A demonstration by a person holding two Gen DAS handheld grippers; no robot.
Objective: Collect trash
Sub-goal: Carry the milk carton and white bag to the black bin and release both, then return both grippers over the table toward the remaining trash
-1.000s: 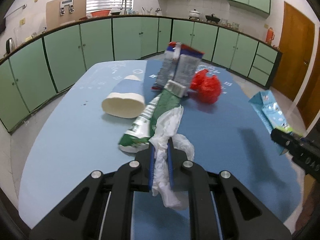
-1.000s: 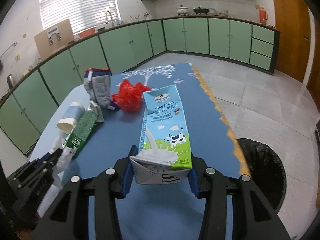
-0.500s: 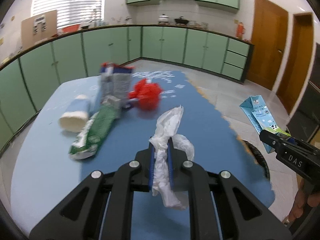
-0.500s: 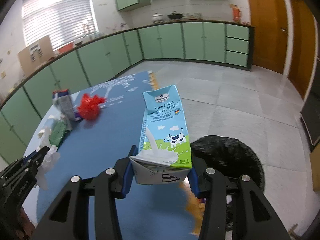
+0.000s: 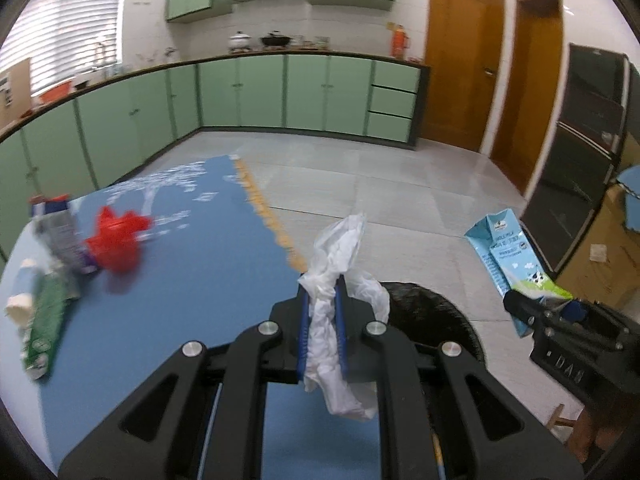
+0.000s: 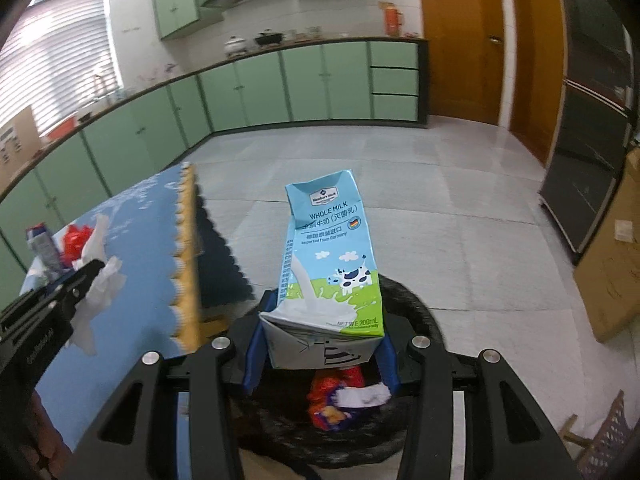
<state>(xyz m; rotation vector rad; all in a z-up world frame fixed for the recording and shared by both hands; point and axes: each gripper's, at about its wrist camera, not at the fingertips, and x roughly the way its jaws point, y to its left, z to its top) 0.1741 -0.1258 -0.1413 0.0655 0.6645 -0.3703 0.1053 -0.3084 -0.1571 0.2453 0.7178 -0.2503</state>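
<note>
My left gripper [image 5: 322, 312] is shut on a crumpled white tissue [image 5: 338, 248], held over the right edge of the blue table [image 5: 192, 280]. My right gripper [image 6: 322, 344] is shut on a blue whole-milk carton [image 6: 330, 256] and holds it directly above the black trash bin [image 6: 416, 312] on the floor. A red-and-white wrapper [image 6: 340, 396] lies inside the bin. The bin [image 5: 432, 312] also shows in the left wrist view, just beyond the tissue. The milk carton [image 5: 506, 256] shows there at the right.
On the table's left lie a red crumpled bag [image 5: 116, 240], a grey-and-blue packet [image 5: 56, 232], a green wrapper [image 5: 44, 328] and a paper cup [image 5: 22, 296]. Green cabinets line the walls. A cardboard box [image 6: 616, 248] and a black fridge [image 6: 588, 128] stand at right.
Both grippers have swung right, away from the table's middle toward the bin. The milk carton is now over the bin and the tissue is at the table's edge.
</note>
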